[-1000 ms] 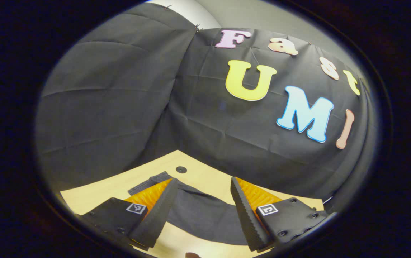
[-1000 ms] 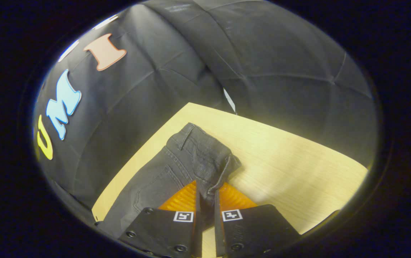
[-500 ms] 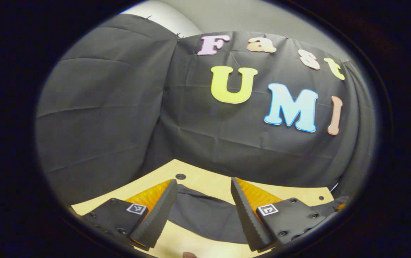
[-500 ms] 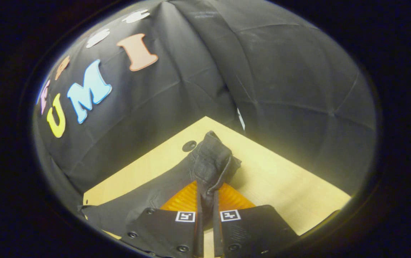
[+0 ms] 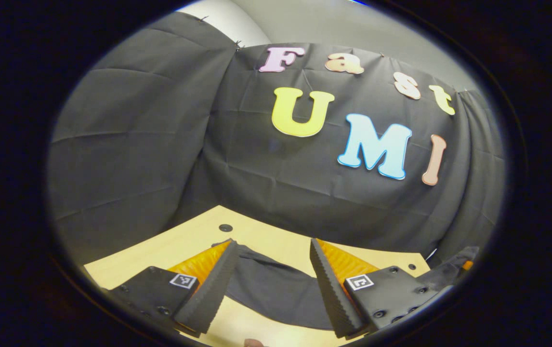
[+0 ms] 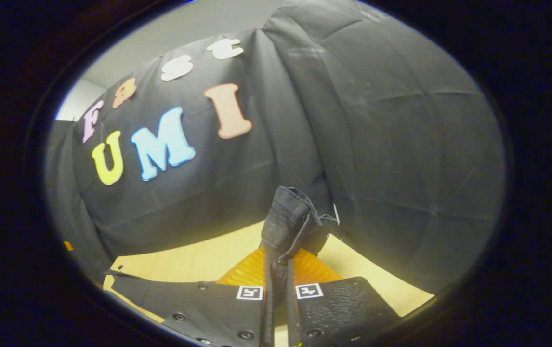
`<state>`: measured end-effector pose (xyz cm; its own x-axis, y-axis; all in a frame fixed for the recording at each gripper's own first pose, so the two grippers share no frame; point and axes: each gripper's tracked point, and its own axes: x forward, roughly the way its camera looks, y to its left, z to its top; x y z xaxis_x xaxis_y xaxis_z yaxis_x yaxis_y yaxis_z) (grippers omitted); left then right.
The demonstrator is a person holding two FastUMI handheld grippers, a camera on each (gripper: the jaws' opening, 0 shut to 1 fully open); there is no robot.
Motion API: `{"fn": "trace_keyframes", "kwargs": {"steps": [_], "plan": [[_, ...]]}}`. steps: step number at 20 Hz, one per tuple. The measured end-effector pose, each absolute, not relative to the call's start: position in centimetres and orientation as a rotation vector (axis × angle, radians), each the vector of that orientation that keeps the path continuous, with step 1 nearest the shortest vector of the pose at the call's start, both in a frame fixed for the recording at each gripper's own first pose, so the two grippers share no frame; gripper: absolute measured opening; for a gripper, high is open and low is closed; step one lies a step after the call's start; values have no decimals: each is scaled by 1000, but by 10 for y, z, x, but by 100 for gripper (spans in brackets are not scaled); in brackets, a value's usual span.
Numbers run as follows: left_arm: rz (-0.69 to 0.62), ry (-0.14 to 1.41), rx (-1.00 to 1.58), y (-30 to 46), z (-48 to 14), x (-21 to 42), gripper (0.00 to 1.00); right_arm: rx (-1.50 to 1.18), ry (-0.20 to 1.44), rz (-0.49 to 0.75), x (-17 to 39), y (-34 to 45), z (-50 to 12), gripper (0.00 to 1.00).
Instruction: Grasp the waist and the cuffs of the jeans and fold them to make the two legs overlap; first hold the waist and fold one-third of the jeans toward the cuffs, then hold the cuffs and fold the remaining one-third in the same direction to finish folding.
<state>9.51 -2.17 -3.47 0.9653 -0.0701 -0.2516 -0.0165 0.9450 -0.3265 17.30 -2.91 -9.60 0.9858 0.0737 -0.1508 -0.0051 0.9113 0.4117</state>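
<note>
The dark grey jeans (image 6: 289, 219) rise in a bunched fold from between the fingers of my right gripper (image 6: 277, 253), which is shut on the waist and holds it off the wooden table (image 6: 199, 262). More of the denim trails away at the lower left of the right gripper view. In the left gripper view, my left gripper (image 5: 272, 243) stands wide open low over the table (image 5: 184, 241). A sagging band of the jeans (image 5: 276, 294) spans the gap between its fingers. Whether the cloth rests on the fingers or lies beyond them I cannot tell.
A small round hole (image 5: 225, 227) sits in the tabletop near the back edge. The black cloth wall closes the table off at the back and on both sides. Part of the other gripper's body (image 5: 449, 272) shows at the far right edge.
My right gripper has lifted the waist off the table and tilted up, so the denim now stands against the wall. The left gripper has turned slightly; it stays open.
</note>
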Motion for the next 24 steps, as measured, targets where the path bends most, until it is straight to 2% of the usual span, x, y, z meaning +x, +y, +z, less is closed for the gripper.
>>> {"fn": "trace_keyframes", "kwargs": {"steps": [1, 2, 5, 6, 7, 8, 10, 11, 12, 13, 14, 17, 20, 24], "plan": [[-28, 264, -330, -21, -33, 94, 96, 395, 131, 57, 166, -16, -81, 10], [-31, 263, -327, -20, -31, 91, 98, 364, 93, 70, 161, 2, -66, 14], [-33, 256, -328, -13, -24, 86, 97, 269, 21, 132, 148, 58, -35, 5], [-35, 255, -328, -11, -23, 85, 97, 242, 8, 164, 142, 80, -27, 5], [-35, 260, -327, -7, -24, 83, 97, 217, 3, 198, 137, 102, -25, 14], [-37, 268, -327, -3, -27, 80, 98, 201, 1, 234, 133, 126, -25, 9], [-43, 280, -339, 6, -30, 77, 100, 162, -18, 299, 133, 170, -26, 10], [-43, 284, -347, 12, -33, 75, 100, 138, -20, 329, 133, 189, -31, 10], [-44, 289, -356, 17, -36, 73, 98, 115, -19, 364, 132, 210, -39, 5], [-49, 296, -363, 22, -40, 71, 98, 93, -15, 402, 128, 231, -47, 11], [-48, 300, -369, 24, -43, 71, 100, 72, -13, 441, 127, 252, -58, 11], [-48, 316, -389, 34, -57, 60, 98, 13, 24, 554, 122, 309, -95, 14], [-19, 340, -386, 44, -78, 47, 100, -36, 97, 616, 118, 345, -140, 14], [-8, 420, -404, 48, -107, 33, 98, -50, 167, 667, 120, 365, -171, 22]]}}
